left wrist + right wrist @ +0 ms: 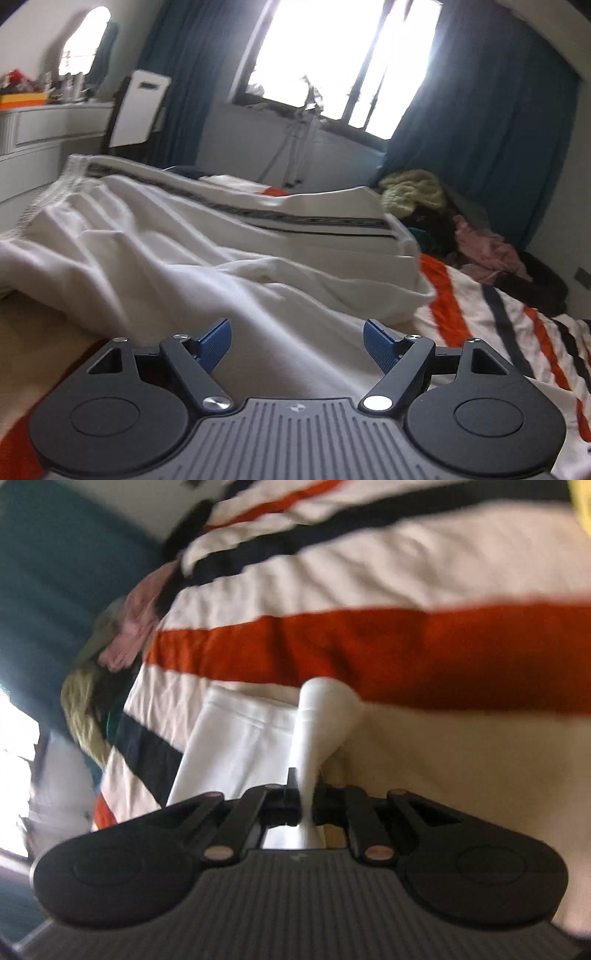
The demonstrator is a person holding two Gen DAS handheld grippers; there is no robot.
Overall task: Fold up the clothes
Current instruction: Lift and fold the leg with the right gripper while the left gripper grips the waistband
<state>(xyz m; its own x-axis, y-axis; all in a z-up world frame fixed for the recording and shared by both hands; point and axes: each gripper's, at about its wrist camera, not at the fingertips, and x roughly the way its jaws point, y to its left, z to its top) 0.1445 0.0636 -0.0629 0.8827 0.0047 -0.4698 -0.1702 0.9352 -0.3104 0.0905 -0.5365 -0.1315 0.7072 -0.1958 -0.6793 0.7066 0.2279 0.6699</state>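
Mid-fold: the right gripper (304, 794) pinches the white garment (177, 258) on the bed (517, 332); the left gripper (297, 341) gapes empty and must grab an edge next.

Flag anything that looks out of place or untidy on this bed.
A jumbled heap of unfolded yellow, pink and dark clothes sits at the bed's far edge by the blue curtain. The white garment lies rumpled.
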